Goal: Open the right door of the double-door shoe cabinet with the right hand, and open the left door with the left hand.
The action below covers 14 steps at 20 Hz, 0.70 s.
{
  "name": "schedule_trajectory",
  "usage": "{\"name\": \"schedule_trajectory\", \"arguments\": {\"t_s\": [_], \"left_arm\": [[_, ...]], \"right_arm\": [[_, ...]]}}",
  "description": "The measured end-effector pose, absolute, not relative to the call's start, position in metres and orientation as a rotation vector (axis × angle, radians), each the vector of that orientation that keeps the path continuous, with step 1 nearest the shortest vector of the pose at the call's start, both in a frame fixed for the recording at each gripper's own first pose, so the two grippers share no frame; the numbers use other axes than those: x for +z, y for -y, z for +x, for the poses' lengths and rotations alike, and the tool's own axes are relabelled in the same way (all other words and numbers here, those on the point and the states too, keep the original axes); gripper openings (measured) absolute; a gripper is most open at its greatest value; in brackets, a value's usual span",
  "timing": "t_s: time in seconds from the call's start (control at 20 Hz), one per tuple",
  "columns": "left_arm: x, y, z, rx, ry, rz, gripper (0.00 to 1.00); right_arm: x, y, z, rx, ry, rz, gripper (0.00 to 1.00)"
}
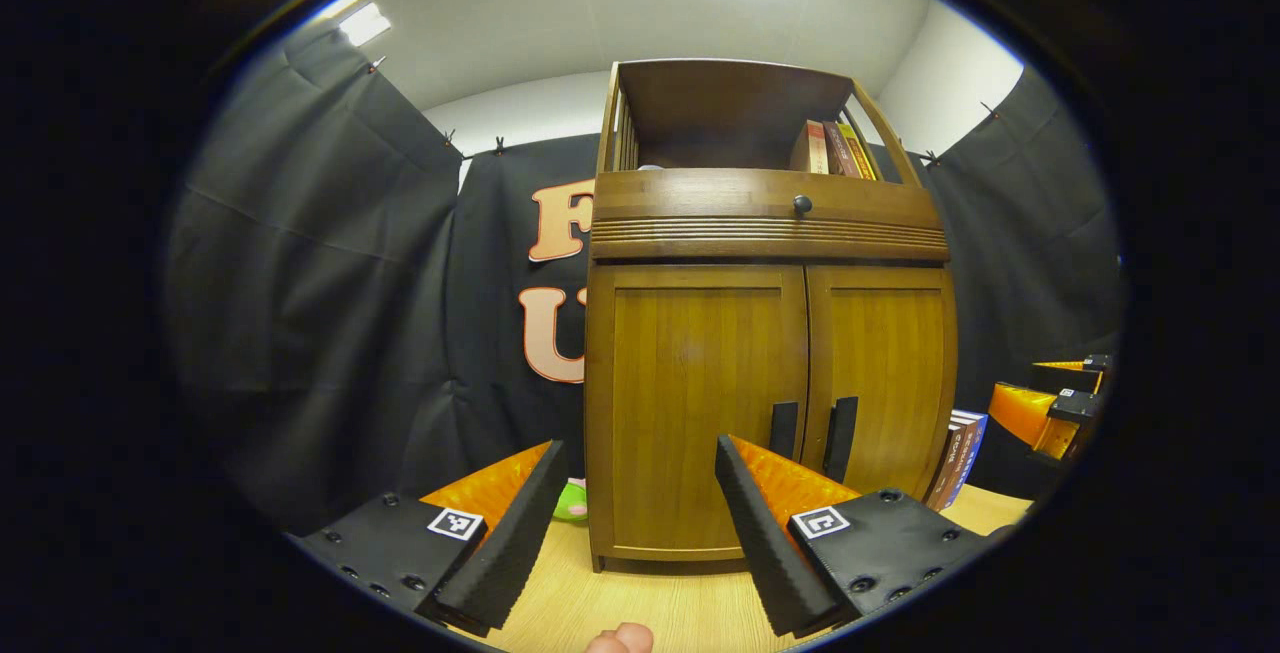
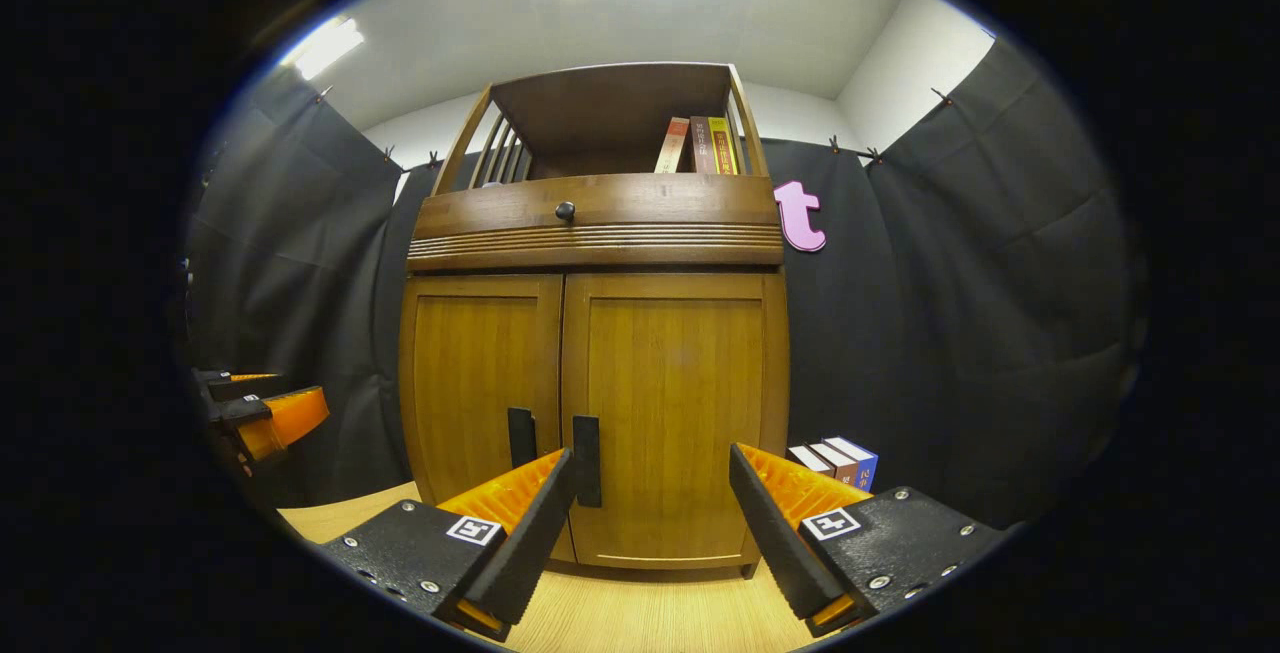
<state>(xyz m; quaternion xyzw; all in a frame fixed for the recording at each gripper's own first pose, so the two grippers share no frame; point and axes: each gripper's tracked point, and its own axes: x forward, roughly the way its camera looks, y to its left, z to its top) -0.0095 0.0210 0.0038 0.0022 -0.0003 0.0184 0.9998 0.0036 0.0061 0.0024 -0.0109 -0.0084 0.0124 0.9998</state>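
Looking at the shoe cabinet (image 2: 595, 333) first since it's the biggest thing going: it stands on a light wood-grain tabletop (image 2: 650, 623) in front of black cloth walls, white ceiling with bright light panels overhead. Both doors are shut flat. The right door (image 2: 672, 423) and left door (image 2: 480, 383) meet in the middle, each with a dark vertical handle right at the seam, right handle (image 2: 587, 461) and left handle (image 1: 783, 430). Makes sense, pull from the centre and each one swings outward.

The right gripper (image 2: 650, 508) sits square in front of its door, fingers spread wide, nothing held, its near finger lined up close to the handle. The left gripper (image 1: 635, 503) is the same deal, wide apart and empty, facing the left door, with the handle just off to its right. I'd say nothing's started yet, both are just staged for the reach.

Small stuff: books (image 2: 700, 145) up on the open top shelf, a little knob (image 2: 565, 210) on the drawer front, more books (image 2: 835, 460) beside the cabinet on the right.
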Motion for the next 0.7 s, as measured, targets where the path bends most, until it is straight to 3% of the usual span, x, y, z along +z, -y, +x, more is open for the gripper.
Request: {"name": "schedule_trajectory", "arguments": {"t_s": [0.15,0.5,0.7], "left_arm": [[0.003,-0.024,-0.011,0.041,-0.002,-0.003,0.99],[0.004,-0.045,-0.026,0.087,-0.001,0.01,0.94],[0.001,-0.057,-0.03,0.119,-0.019,0.014,0.99]], "right_arm": [[0.007,-0.013,0.014,0.049,0.032,-0.038,0.94],[0.013,-0.032,0.081,0.103,0.028,-0.038,0.94],[0.005,-0.047,0.12,0.113,0.018,-0.03,0.94]]}}
